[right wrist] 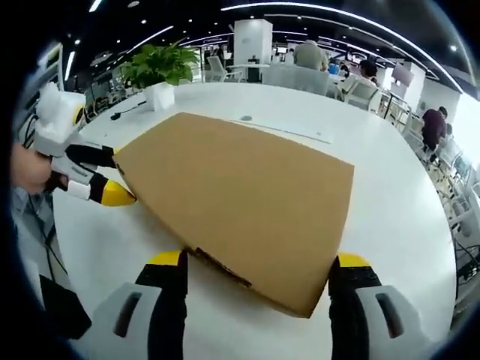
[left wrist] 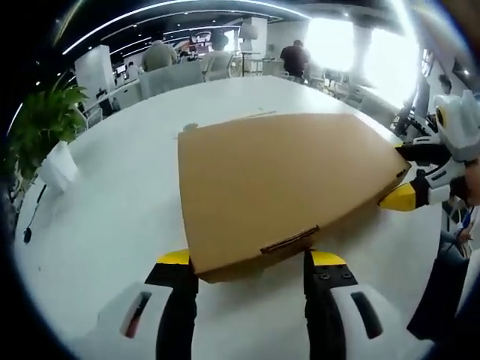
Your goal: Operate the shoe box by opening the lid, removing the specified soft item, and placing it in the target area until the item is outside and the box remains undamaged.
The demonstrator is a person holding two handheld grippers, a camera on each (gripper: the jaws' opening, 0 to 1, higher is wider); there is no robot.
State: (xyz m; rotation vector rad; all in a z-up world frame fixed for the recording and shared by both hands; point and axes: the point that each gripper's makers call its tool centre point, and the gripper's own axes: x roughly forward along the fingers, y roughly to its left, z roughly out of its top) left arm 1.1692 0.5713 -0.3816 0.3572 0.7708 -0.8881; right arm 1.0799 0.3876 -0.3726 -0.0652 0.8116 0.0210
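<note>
A closed brown cardboard shoe box [left wrist: 277, 180] lies flat on the white table [left wrist: 120, 202], its lid down and a small tab on its near edge. My left gripper [left wrist: 251, 262] stands open, its yellow-tipped jaws either side of the box's near end. The right gripper [left wrist: 411, 180] comes in from the right, with a corner of the box between its fingers. In the right gripper view the same box [right wrist: 240, 195] runs away from me. My right gripper [right wrist: 259, 264] is open and straddles the box's near end. The left gripper [right wrist: 101, 178] sits at the box's left corner, held by a hand.
A potted plant [right wrist: 157, 71] in a white pot stands on the table's far side, with a dark cable [left wrist: 31, 217] near it. Several people sit on chairs [left wrist: 172, 75] beyond the table. The table edge [right wrist: 442, 247] curves close on the right.
</note>
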